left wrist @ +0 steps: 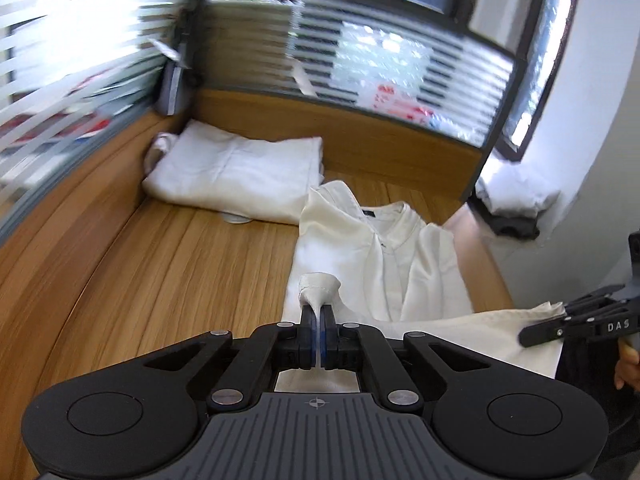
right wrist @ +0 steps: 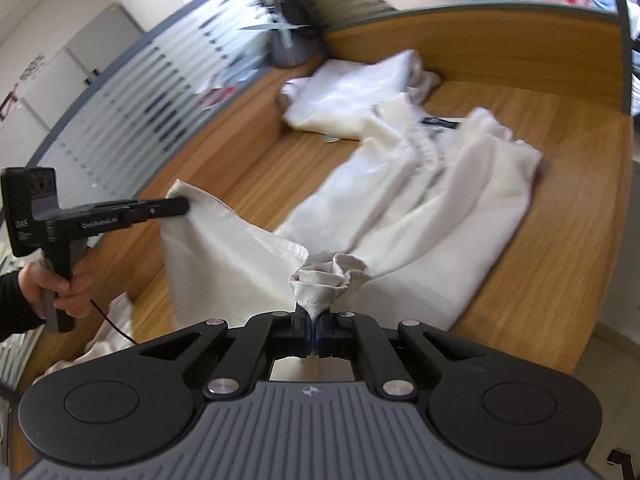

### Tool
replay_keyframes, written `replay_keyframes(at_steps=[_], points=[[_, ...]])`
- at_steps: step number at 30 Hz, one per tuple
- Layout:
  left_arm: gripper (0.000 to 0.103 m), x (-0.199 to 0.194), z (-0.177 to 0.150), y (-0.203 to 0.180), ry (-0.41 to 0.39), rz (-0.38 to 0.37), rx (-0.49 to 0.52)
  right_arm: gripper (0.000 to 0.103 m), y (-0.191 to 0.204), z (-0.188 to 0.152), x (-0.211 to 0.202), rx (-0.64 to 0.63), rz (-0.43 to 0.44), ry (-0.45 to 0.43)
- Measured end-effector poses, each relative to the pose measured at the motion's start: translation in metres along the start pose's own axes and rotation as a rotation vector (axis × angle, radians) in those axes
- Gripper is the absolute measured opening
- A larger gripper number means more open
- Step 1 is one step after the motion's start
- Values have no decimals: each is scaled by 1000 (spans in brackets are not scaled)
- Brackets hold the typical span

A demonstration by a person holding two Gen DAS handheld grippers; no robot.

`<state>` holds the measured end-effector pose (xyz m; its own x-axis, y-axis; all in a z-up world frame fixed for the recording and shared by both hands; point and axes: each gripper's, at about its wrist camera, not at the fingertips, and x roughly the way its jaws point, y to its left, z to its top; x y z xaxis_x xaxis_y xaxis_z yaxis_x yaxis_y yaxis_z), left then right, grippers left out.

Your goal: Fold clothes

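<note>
Left wrist view: the left gripper [left wrist: 319, 314] is seen clamped on a bunched hem corner of the white shirt [left wrist: 384, 264], cloth pinched between the blue pads.
Right wrist view: the right gripper [right wrist: 314, 316] is closed on another gathered hem corner of the same shirt [right wrist: 432, 216]; the left gripper [right wrist: 176, 206] is shown at the far end of the raised hem, held by a hand [right wrist: 60, 292].
Shirt: the collar end is laid on the wooden desk [left wrist: 180, 248], while the hem is lifted and stretched between both tongs.
Folded garment [left wrist: 240, 176]: a white bundle is placed just beyond the shirt's collar, nearer the desk's corner.
Risk, slip: little cloth is held in each pinch, so a corner could be pulled free if the hem is tensioned unevenly.
Risk, skew: the shirt body lies creased on the desk, so a crooked or wrinkled fold could result.
Risk, snag: the folded garment could be dragged if the hem is carried past the collar.
Hidden: the sleeves cannot be traced, and the collar label [right wrist: 440, 123] is too blurred to read.
Cut off: white cloth near the hand hangs off the desk edge; its identity cannot be told.
</note>
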<state>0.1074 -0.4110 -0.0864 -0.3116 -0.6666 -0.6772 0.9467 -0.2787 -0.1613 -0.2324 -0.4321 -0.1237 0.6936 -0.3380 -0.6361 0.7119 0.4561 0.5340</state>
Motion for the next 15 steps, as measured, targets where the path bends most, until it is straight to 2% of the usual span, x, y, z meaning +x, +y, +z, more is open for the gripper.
replay_keyframes(at_steps=[2, 5, 6, 8, 9, 10, 11, 13, 15], points=[[6, 26, 1, -1, 50, 18, 37, 4, -20, 5, 14, 38, -25, 35], [9, 59, -5, -3, 126, 62, 77, 16, -37, 5, 30, 59, -77, 82], [11, 63, -6, -4, 141, 76, 92, 24, -39, 4, 32, 58, -92, 91], [26, 71, -10, -6, 170, 103, 122, 29, -39, 1, 32, 46, -119, 99], [32, 73, -11, -7, 181, 117, 139, 35, -37, -1, 29, 37, -133, 99], [44, 70, -12, -7, 184, 131, 159, 40, -34, -1, 25, 22, -148, 93], [51, 66, -14, -8, 185, 143, 180, 43, -30, -2, 21, 6, -166, 84], [57, 53, -17, -7, 182, 151, 210, 47, -23, -6, 10, -27, -197, 63], [57, 40, -21, -3, 201, 130, 196, 47, -18, -11, 0, -50, -215, 51]])
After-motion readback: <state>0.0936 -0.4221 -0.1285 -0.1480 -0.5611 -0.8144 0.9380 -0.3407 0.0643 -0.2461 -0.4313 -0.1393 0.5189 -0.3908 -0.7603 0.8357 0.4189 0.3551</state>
